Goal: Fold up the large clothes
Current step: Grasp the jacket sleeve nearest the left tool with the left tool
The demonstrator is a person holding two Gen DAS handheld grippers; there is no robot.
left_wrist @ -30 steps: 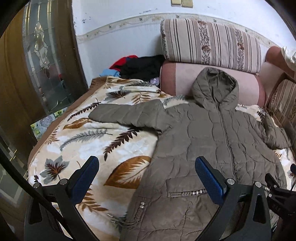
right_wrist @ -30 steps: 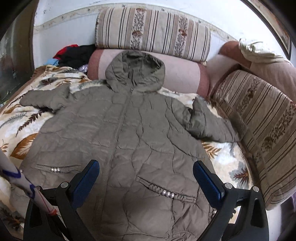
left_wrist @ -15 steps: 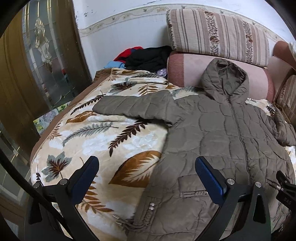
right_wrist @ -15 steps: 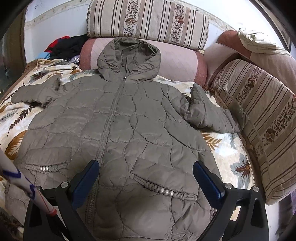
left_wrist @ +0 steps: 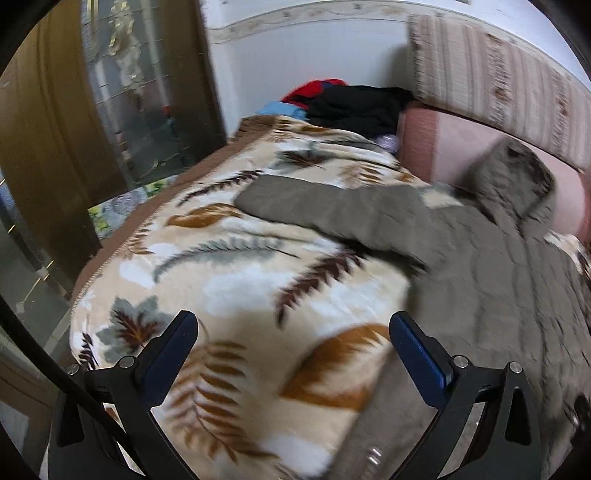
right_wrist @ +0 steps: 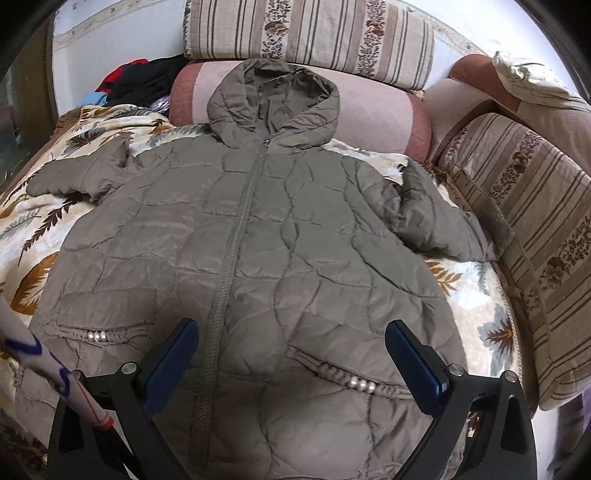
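Observation:
An olive quilted hooded jacket (right_wrist: 266, 251) lies front up and zipped on a leaf-patterned blanket (right_wrist: 22, 236), hood against the cushions. Its left sleeve (left_wrist: 317, 206) stretches out flat over the blanket; its right sleeve (right_wrist: 443, 218) bends down beside the striped sofa arm. My left gripper (left_wrist: 291, 354) is open and empty above the blanket (left_wrist: 236, 288), left of the jacket's body (left_wrist: 498, 295). My right gripper (right_wrist: 291, 354) is open and empty above the jacket's lower front, between the two beaded pockets.
A pile of black, red and blue clothes (left_wrist: 347, 99) sits at the blanket's far corner. Striped cushions (right_wrist: 310, 33) and a pink bolster (right_wrist: 380, 114) line the back; a striped sofa arm (right_wrist: 535, 229) is at right. A wood and glass door (left_wrist: 122, 96) stands at left.
My left gripper has swung left, off the jacket's hem and over the bare blanket; its view is blurred. My right gripper has moved forward and lower over the jacket.

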